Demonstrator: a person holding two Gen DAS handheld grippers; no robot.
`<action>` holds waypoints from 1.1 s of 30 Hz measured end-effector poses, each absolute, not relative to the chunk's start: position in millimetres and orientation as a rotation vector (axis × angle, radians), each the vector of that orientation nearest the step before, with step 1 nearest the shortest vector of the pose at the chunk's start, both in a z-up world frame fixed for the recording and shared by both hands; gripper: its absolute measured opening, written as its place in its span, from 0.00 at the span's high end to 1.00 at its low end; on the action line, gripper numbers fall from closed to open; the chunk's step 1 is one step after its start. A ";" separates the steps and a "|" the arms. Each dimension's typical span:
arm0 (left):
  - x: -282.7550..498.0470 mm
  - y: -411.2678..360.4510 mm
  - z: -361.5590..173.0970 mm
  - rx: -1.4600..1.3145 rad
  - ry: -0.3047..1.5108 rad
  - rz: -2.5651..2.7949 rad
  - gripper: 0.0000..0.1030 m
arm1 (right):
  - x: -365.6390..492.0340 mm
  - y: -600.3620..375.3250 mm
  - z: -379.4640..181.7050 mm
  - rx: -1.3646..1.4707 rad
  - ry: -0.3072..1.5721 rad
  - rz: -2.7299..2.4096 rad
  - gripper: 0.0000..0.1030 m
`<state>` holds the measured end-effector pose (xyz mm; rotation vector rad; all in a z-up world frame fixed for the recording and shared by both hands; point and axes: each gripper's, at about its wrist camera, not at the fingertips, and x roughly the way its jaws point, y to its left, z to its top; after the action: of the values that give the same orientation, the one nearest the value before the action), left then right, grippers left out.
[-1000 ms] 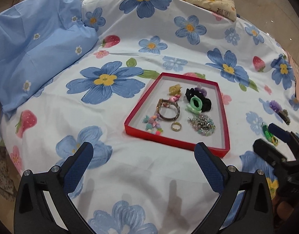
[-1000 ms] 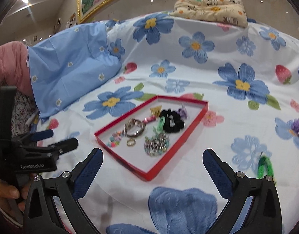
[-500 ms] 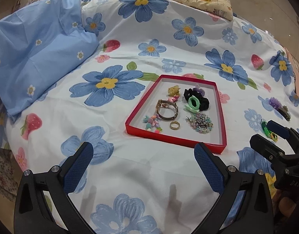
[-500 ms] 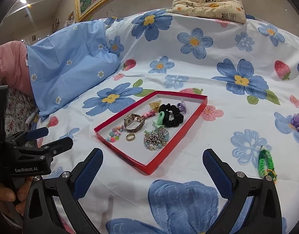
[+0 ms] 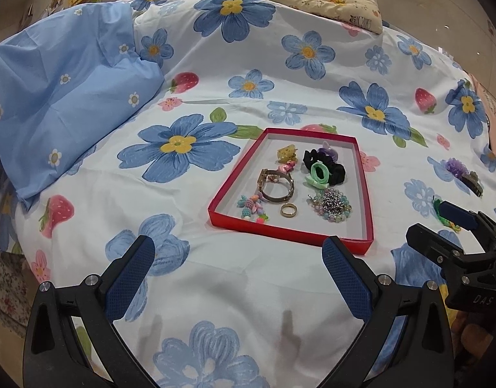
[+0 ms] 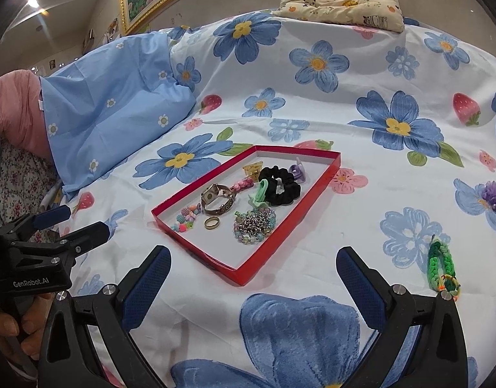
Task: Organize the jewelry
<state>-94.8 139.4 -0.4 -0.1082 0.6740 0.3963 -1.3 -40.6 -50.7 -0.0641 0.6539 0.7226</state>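
On the bed's flowered sheet [image 5: 215,278] a red tray [image 5: 364,194] lay, and inside it were a gold ring [image 5: 288,210], a watch [image 5: 275,185], a black scrunchie [image 5: 325,165] and a bead bracelet [image 5: 332,203]. Outside the tray, well apart to its right, a green braided band [image 6: 441,266] and a purple hair clip [image 5: 463,174] lay on the sheet. Both the left claw [image 5: 236,270] and the right claw [image 6: 253,274] hovered near the tray's front edge, released and holding nothing.
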 end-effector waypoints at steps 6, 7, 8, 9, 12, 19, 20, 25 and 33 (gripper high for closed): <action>-94.4 141.0 -2.2 -0.108 0.682 0.395 0.00 | -0.7 -39.9 -51.5 -0.064 0.657 0.725 0.00; -94.3 141.2 -2.4 -0.108 0.682 0.395 0.00 | -0.8 -39.6 -51.7 -0.064 0.658 0.726 0.00; -94.4 141.2 -2.5 -0.108 0.683 0.396 0.00 | -1.1 -39.4 -51.9 -0.065 0.659 0.726 0.00; -94.4 141.3 -2.7 -0.107 0.683 0.397 0.00 | -1.3 -39.4 -52.2 -0.067 0.659 0.726 0.00; -94.4 141.5 -2.8 -0.106 0.684 0.397 0.00 | -0.8 -39.8 -52.7 -0.064 0.662 0.726 0.00; -94.3 141.5 -3.0 -0.106 0.683 0.397 0.00 | -0.4 -39.6 -52.5 -0.066 0.660 0.727 0.00; -94.1 141.6 -3.1 -0.106 0.684 0.396 0.00 | -0.5 -39.6 -52.7 -0.067 0.660 0.728 0.00; -94.0 141.3 -3.2 -0.106 0.684 0.397 0.00 | -0.7 -39.1 -52.4 -0.066 0.661 0.726 0.00; -94.9 142.3 -5.6 -0.103 0.685 0.390 0.00 | -0.8 -38.8 -52.8 -0.067 0.662 0.728 0.00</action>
<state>-94.9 142.3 -5.6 -0.1031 0.6853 0.3897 -0.8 -38.8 -52.8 -0.0667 0.6616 0.7276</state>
